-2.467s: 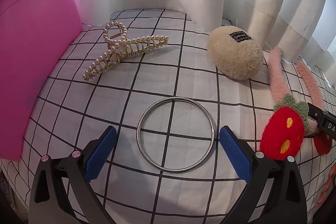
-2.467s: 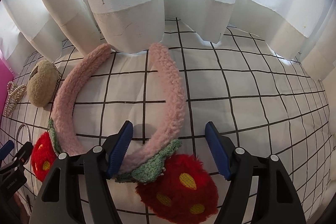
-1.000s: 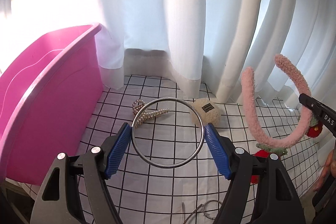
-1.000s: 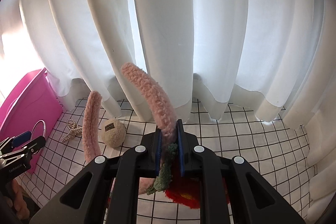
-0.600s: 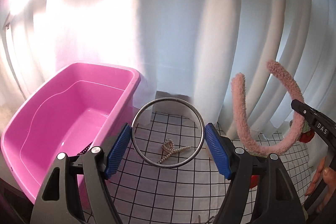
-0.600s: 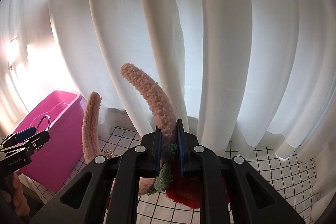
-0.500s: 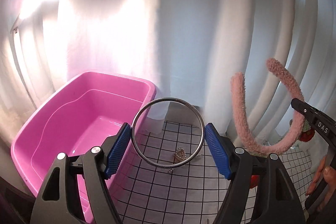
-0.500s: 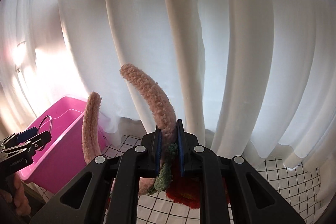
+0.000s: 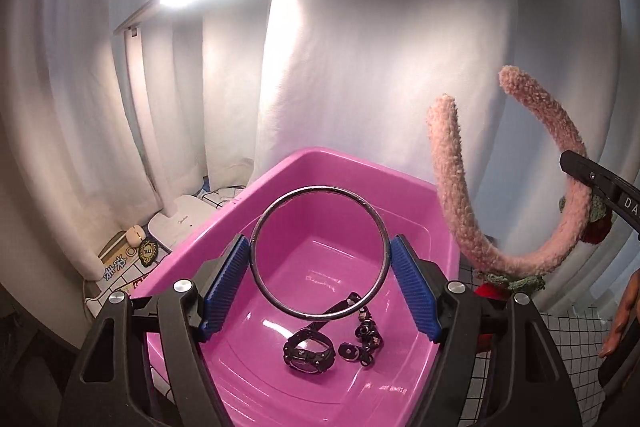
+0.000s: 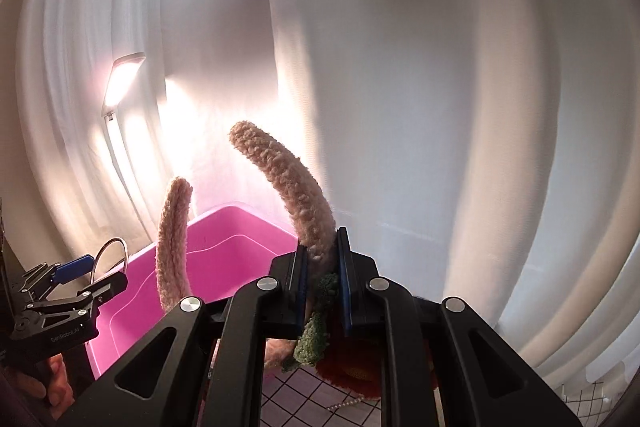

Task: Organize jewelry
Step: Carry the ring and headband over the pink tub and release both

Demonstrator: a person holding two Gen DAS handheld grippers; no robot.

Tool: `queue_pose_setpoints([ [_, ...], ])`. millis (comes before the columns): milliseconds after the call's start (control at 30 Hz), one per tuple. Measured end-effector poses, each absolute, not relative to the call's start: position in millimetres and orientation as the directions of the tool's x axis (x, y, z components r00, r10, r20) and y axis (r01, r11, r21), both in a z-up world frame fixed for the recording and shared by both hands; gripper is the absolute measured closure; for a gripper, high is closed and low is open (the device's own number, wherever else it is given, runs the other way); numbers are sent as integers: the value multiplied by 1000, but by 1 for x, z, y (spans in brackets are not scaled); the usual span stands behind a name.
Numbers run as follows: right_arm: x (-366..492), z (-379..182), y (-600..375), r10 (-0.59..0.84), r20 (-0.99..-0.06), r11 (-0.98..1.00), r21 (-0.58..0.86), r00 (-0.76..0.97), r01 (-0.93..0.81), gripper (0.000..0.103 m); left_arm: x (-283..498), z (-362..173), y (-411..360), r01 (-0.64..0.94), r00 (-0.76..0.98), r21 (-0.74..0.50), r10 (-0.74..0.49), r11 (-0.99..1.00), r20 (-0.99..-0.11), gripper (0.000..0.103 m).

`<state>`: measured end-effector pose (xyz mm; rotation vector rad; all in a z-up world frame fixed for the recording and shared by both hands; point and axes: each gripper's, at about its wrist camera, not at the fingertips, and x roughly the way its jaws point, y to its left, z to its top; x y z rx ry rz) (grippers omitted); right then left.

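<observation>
My left gripper (image 9: pixel 319 277) is shut on a silver metal bangle (image 9: pixel 378 223) and holds it upright in the air above the pink plastic bin (image 9: pixel 240 201). A black watch (image 9: pixel 308 350) and black beaded pieces (image 9: pixel 366 333) lie on the bin's floor. My right gripper (image 10: pixel 322 281) is shut on a fluffy pink headband (image 10: pixel 288 183) with green and red strawberry trim, its two ends pointing up. The headband also shows in the left wrist view (image 9: pixel 452 211), to the right of the bin. The left gripper with the bangle shows in the right wrist view (image 10: pixel 86 269).
White curtains hang behind everything. A lit white desk lamp (image 9: pixel 180 215) stands left of the bin, with small items by its base. The checked tablecloth (image 9: pixel 568 351) shows at the lower right. A pearl strand (image 10: pixel 348 403) lies on the cloth below the right gripper.
Both grippers have swung left with their items held. The bangle is now over the bin's inside, and the headband has come close to the bin's right side.
</observation>
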<state>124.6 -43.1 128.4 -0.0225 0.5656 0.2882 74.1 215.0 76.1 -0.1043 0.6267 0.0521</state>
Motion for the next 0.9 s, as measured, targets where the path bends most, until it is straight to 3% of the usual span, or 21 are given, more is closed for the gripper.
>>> queue_pose_setpoints([
  [233,154,108,24,313,-611,931,45,727,-363,90,81,46,247,-147,755,-84,57,986,-653,33],
  [533,173,56,57,268,-726,927,16,633,-374,90,89,20,265,-187,684,-82,70,979,-726,33],
  [900,188,27,86,181,-770,926,-75,612,-369,89,93,5,267,-196,637,-41,95,980,-765,32],
])
